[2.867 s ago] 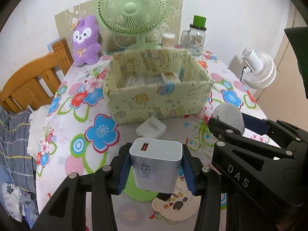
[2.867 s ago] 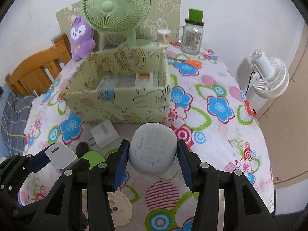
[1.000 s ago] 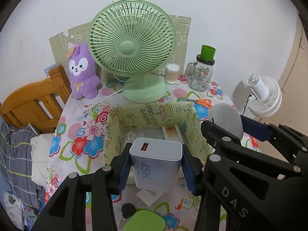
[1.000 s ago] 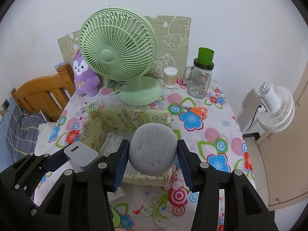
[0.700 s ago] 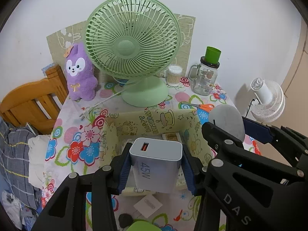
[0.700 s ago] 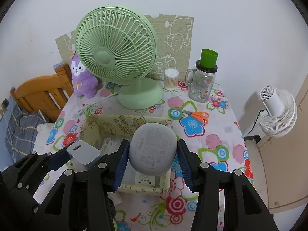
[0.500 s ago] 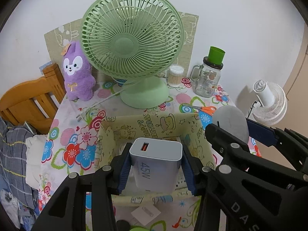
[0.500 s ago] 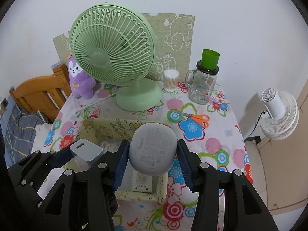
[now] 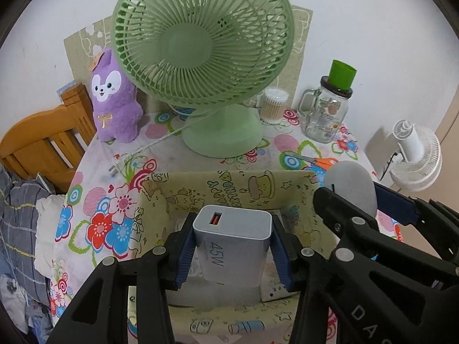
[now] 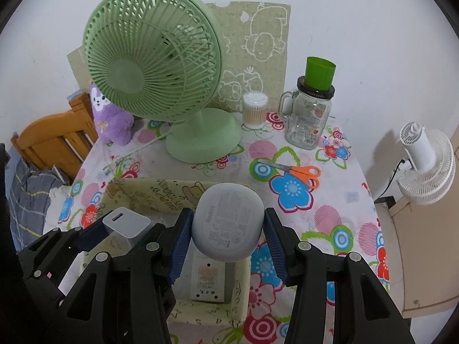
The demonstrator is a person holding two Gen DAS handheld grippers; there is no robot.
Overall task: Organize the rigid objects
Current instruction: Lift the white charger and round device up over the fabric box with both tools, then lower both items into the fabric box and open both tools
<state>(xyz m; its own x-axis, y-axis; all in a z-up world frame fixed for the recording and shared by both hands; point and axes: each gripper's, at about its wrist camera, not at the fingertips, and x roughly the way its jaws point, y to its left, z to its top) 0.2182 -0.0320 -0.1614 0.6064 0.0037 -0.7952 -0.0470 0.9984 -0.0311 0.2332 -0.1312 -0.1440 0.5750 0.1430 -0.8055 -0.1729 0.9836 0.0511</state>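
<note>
A boxy, smooth white charger (image 9: pixel 232 246) marked 45W sits clamped between the ribbed blue pads of the left gripper (image 9: pixel 232 248), tilted steeply down over the soft, cartoon-printed fabric bin (image 9: pixel 229 189) on the glossy floral tablecloth (image 10: pixel 330 189). Beside it, the right gripper (image 10: pixel 227 239) squeezes a rounded matte grey case (image 10: pixel 228 225) above the same bin's right end. A flat white box (image 10: pixel 208 276) lies inside, its upper part hidden behind the case; its print is unreadable.
</note>
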